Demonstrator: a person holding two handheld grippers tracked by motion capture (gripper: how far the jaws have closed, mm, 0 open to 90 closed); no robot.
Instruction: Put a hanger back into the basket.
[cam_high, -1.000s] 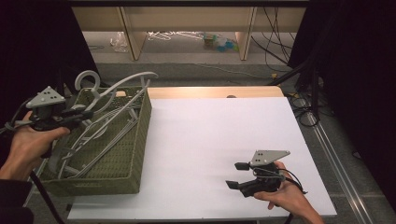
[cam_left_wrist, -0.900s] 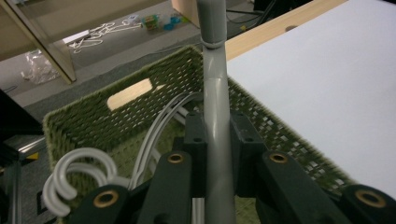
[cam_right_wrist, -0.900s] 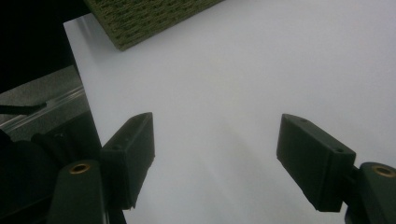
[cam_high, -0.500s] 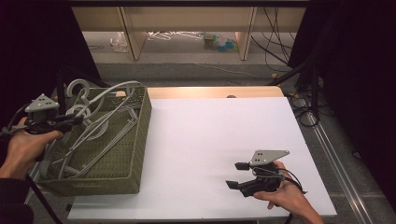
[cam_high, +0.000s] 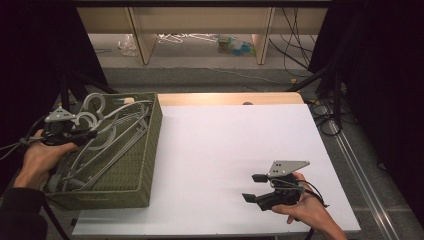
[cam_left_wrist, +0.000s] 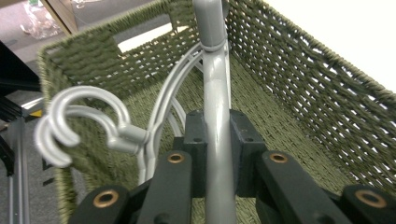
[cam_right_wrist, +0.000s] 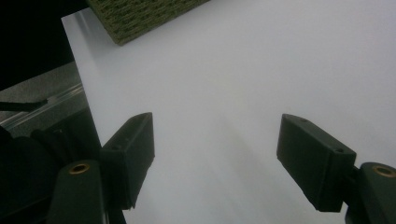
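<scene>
Left hand-held gripper is clenched on the neck of a grey hanger, jaws pinched tight on either side of the grey shaft, and it sits at the far left corner of the green woven basket. In the high view that left hand-held gripper holds the hanger just at the basket's rim, while more grey hangers lie tangled inside, their hooks curling just beside the grasped one. This looks like the lift-out step: one hanger gripped, not yet clear of the pile. The next move calls for a clean upward pull, with care that neighbouring hooks don't snag and ride along. Over on the white surface, the right hand-held gripper rests released, jaws wide apart, well apart from the basket with nothing between them.
</scene>
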